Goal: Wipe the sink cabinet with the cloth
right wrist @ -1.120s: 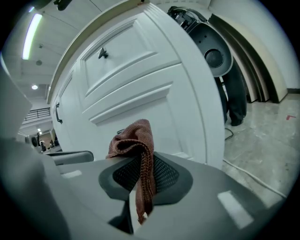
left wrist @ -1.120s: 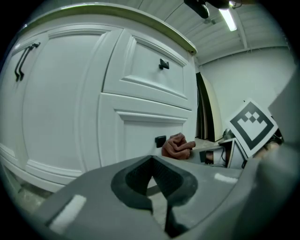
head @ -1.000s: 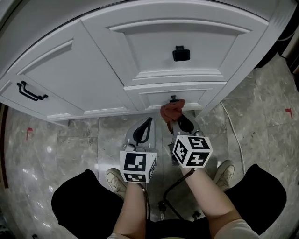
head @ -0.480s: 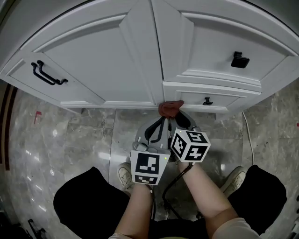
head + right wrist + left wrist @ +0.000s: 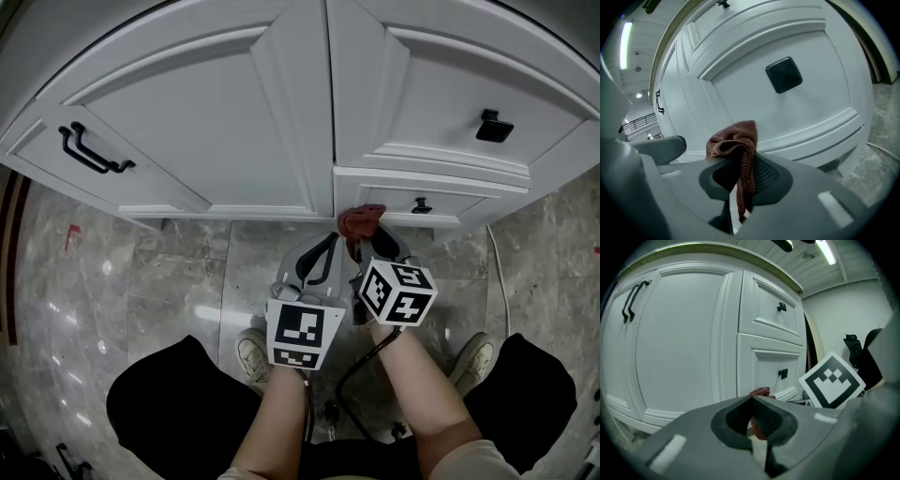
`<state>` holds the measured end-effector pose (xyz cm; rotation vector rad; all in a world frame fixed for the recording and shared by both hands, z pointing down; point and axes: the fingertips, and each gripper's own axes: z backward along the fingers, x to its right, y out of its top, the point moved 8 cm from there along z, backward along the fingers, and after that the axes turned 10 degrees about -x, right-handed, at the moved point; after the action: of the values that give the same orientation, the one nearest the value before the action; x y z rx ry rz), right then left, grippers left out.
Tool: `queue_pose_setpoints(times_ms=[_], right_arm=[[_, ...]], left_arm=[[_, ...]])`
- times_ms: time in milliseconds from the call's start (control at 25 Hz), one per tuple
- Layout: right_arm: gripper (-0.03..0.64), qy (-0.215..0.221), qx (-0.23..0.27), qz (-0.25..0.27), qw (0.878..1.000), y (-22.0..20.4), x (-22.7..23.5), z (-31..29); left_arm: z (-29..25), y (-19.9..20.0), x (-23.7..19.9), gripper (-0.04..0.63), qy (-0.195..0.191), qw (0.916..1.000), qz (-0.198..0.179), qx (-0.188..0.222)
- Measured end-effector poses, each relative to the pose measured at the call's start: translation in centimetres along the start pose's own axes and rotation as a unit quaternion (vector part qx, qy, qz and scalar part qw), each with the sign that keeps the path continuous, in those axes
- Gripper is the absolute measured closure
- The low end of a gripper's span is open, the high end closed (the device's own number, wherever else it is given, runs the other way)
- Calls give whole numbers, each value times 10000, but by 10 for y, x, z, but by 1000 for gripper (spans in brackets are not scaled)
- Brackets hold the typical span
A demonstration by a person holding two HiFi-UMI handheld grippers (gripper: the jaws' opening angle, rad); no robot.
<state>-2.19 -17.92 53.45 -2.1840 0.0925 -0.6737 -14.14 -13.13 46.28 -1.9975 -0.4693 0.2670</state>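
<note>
right tool clamped on cloth, part hidden by jaws | left tool closed, empty

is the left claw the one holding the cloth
No, the brown cloth is clamped in the right claw, while the left claw is shut with nothing in it.

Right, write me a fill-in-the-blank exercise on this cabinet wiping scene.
The brown cloth is clamped in the ___ tool. The left tool holds ___. The cabinet is painted ___. The lower drawer's knob is coloured ___.
Missing words: right; nothing; white; black.
</note>
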Motion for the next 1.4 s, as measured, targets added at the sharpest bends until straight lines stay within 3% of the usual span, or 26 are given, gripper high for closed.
queue_pose_setpoints(times_ms=[920,1120,1400], right_arm=[[531,-761,392,-476,9952,29,104,69],[531,-1161,549,-536,9903,35,138,94],[531,-1433,820,-842,9827,46,168,129]], left_arm=[[-47,11,82,594,-499,9983,-293,-88],[-55,8,96,594,-577,9983,-13,-27],[-57,13,113,594,-671,9977,-88,18]])
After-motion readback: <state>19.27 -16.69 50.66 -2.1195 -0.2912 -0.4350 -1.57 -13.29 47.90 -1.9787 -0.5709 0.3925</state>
